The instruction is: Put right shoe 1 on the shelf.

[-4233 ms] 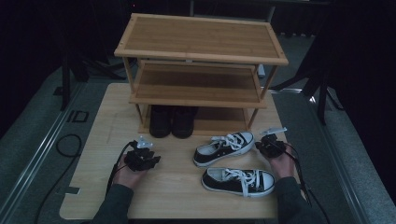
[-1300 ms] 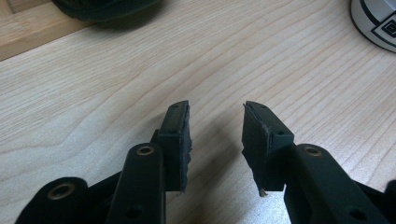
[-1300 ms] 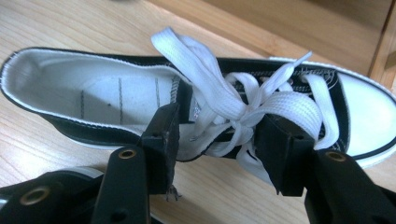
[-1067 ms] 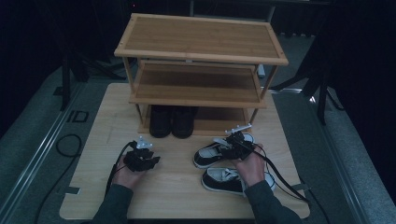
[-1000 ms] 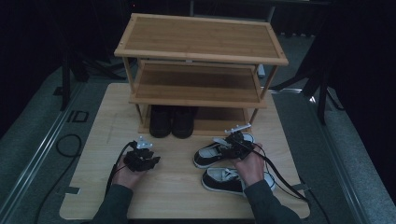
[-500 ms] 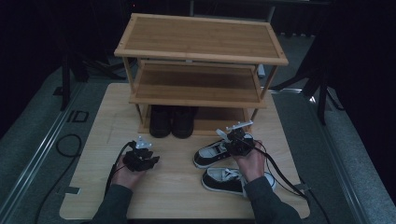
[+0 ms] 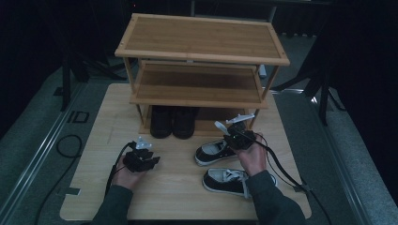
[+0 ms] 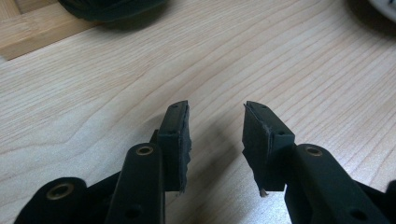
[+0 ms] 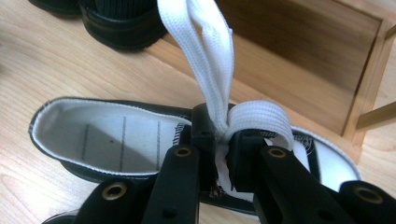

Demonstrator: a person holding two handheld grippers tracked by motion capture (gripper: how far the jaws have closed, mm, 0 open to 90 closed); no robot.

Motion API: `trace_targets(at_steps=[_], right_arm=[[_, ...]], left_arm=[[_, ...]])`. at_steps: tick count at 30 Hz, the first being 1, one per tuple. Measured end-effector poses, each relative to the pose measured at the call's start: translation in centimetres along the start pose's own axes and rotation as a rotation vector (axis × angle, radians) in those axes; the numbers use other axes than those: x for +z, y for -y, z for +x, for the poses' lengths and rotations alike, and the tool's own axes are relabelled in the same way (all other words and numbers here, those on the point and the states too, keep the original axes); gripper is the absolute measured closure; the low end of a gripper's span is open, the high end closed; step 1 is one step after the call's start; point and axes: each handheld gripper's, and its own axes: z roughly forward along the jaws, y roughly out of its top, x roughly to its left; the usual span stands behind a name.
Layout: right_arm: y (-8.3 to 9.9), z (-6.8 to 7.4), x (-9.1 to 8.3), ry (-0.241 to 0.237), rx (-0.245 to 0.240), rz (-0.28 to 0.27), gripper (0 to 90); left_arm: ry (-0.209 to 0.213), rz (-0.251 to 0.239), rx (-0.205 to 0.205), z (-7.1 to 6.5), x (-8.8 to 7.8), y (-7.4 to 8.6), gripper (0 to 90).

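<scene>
Two black sneakers with white laces lie on the wooden table. The far sneaker sits in front of the rack, the near sneaker by the person's right forearm. My right gripper hovers over the far sneaker. Its jaws have just been closing, and my right gripper is shut on a loop of that shoe's white lace, which rises from between the pads. My left gripper rests low on the table at the left. In its own view my left gripper is open with nothing between its pads.
A three-tier bamboo shoe rack stands at the back of the table. A pair of black shoes sits on its bottom level, and these black shoes are just beyond the sneaker. Cables trail from both grippers. The floor around is dark.
My right gripper came in from the right side onto the far sneaker, shut on its lace and rose a little, pulling the lace up. My left gripper stayed put.
</scene>
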Motion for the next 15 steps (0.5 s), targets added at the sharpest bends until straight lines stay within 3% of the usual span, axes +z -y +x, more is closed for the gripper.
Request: trace_targets(at_steps=[6,15], right_arm=[[-1.0,0.0,-0.4,0.0,-0.035,-0.016,83.1],[-1.8,2.4,0.3,-0.071,-0.122,-0.015,83.0]], left_arm=[[-0.001,-0.001,-0.003,0.0,0.0,0.0,61.1],[0.0,-0.014,-0.009,0.1,-0.3,0.0,61.2]])
